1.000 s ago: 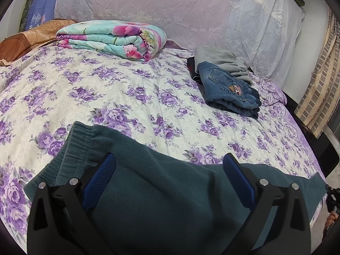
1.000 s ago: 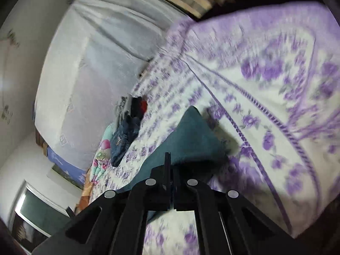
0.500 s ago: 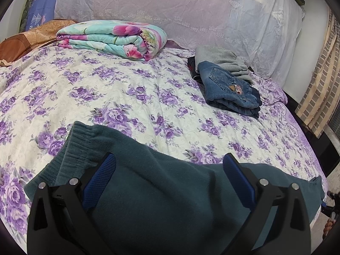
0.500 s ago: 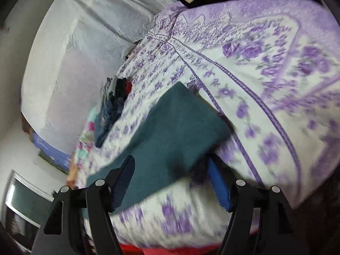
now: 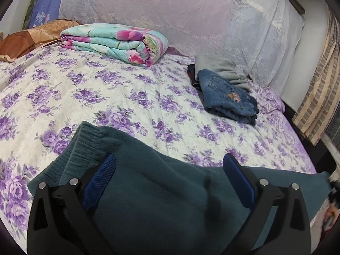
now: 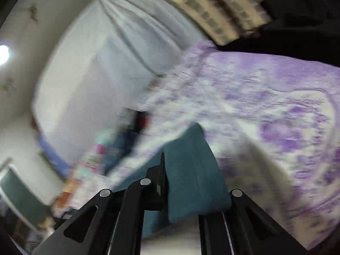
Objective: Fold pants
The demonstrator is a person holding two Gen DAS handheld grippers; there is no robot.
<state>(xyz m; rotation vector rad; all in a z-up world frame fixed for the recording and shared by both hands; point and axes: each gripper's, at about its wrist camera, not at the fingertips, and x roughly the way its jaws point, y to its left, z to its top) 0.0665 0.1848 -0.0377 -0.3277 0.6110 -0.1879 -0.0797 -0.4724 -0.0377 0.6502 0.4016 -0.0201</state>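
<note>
Pants (image 5: 161,193), teal, lie along the bed's (image 5: 119,93) near edge on the purple-flowered cover. At 11 o'clock sits a folded floral quilt (image 5: 114,40); at 1 o'clock, folded jeans (image 5: 229,97) against a grey garment (image 5: 221,68). The left gripper (image 5: 169,171) hangs over the waistband end, fingers spread wide, pinching nothing. The right gripper (image 6: 176,182) has just been closing; its fingers pinch the pants' leg end.

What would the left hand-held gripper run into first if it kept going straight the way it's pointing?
Most likely the teal pants: they lie spread right under and between the left hand-held gripper's open jaws. Just beyond their edge comes the purple floral bedspread. Depth is hard to judge through the fisheye.
</note>
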